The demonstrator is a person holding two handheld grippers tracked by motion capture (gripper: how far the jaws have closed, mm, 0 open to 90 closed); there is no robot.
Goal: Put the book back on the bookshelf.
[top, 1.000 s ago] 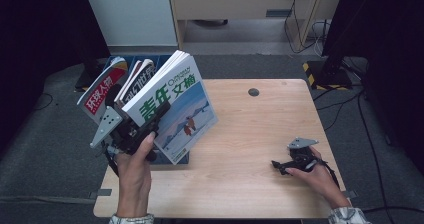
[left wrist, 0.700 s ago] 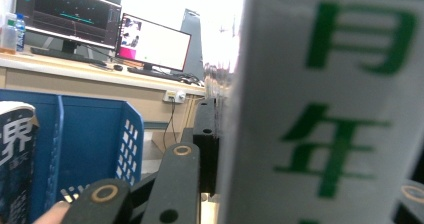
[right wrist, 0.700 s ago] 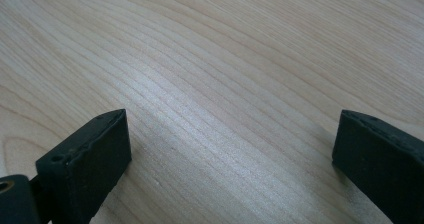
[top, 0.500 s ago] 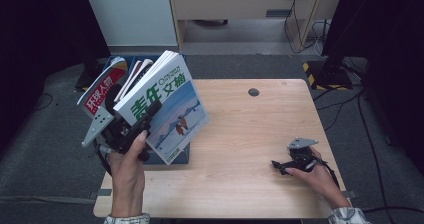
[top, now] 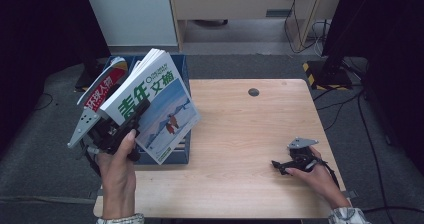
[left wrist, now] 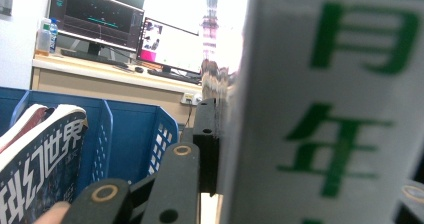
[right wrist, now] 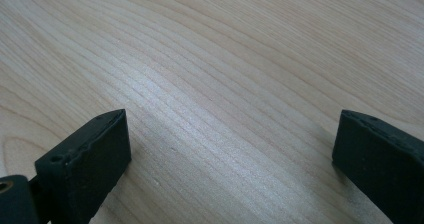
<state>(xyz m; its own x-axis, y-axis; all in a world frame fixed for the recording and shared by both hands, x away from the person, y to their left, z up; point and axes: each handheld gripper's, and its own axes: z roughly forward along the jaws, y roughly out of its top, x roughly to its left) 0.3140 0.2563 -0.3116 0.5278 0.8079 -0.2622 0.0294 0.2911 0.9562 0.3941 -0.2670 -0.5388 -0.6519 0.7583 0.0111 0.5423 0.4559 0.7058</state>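
A thick magazine (top: pixel 155 109) with green characters and a snowy blue cover is tilted over the blue file rack (top: pixel 182 71) at the table's left edge. My left gripper (top: pixel 125 129) is shut on its lower left edge, held up by a hand. In the left gripper view the magazine's white spine (left wrist: pixel 325 109) stands close against one black finger (left wrist: pixel 205 149). Two more magazines lean in the rack, a red one (top: pixel 102 86) and a dark one (left wrist: pixel 40 159). My right gripper (top: pixel 282 165) rests on the table near its right front corner; its jaws (right wrist: pixel 230 149) are open over bare wood.
The light wooden table (top: pixel 250 134) has a small round cable hole (top: pixel 253 92) near its back edge. A white cabinet (top: pixel 130 14) stands behind the rack. A black stand with a yellow-striped base (top: pixel 320 71) is at the back right. Monitors (left wrist: pixel 95 19) sit on a far desk.
My left hand has carried the magazine a little to the left over the rack, tilting it more. The right gripper has stayed where it was.
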